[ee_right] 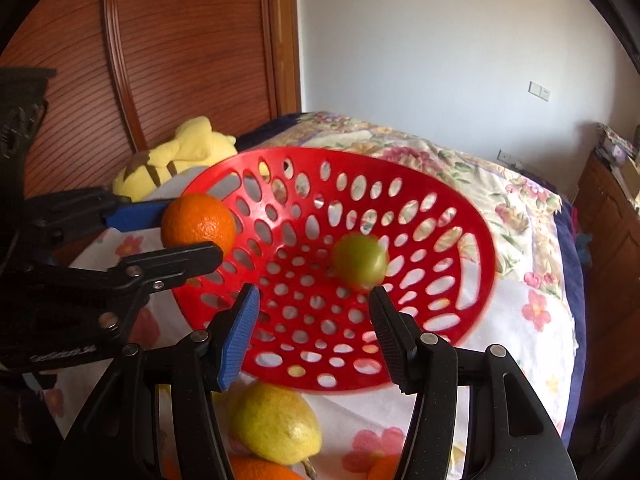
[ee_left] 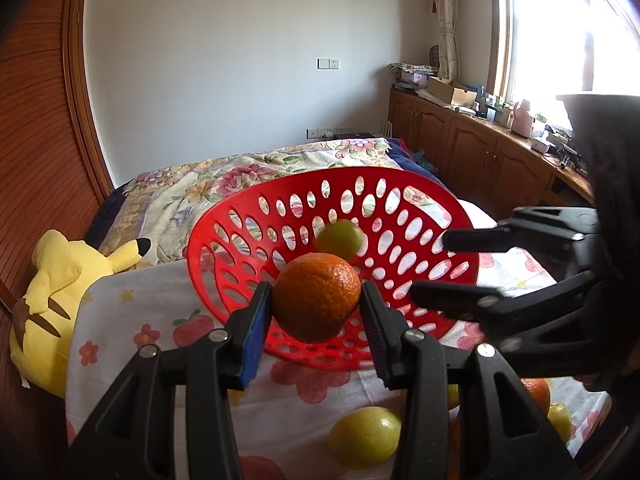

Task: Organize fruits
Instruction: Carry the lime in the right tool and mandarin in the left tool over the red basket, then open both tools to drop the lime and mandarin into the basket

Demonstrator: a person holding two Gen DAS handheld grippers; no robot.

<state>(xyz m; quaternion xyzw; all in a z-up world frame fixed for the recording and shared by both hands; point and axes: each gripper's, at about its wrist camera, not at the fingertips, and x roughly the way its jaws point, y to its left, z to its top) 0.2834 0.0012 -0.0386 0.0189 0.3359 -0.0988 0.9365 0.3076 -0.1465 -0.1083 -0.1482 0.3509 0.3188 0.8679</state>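
I had the left gripper (ee_left: 317, 300) clamped on an orange (ee_left: 317, 297), the blue pad pressing one flank and the black pad the other, so the fruit sat squarely between the fingertips and bulged out above and below them. I carried it at the near rim of the red perforated basket (ee_left: 420, 188), which I judged was the right place to let it drop into the bowl rather than roll off onto the flowered cloth (ee_left: 132, 320). From the right wrist view the same orange (ee_right: 198, 222) hung just at the basket's (ee_right: 460, 216) left edge, pinched by the other tool. My right gripper (ee_right: 314, 320) stood spread and empty, its fingers wide apart with only basket floor between them; just beyond its right fingertip a green fruit (ee_right: 360, 260), blurred, lay inside the bowl, and I took the blur to mean it was rolling, though I could not be certain. Beneath the right fingers, outside the basket, a lemon (ee_right: 276, 424) rested on the cloth with bits of orange fruit beside it, so I reckoned several pieces remained to gather. A yellow plush toy (ee_left: 52, 280) lay off past the left finger, apart from the work.
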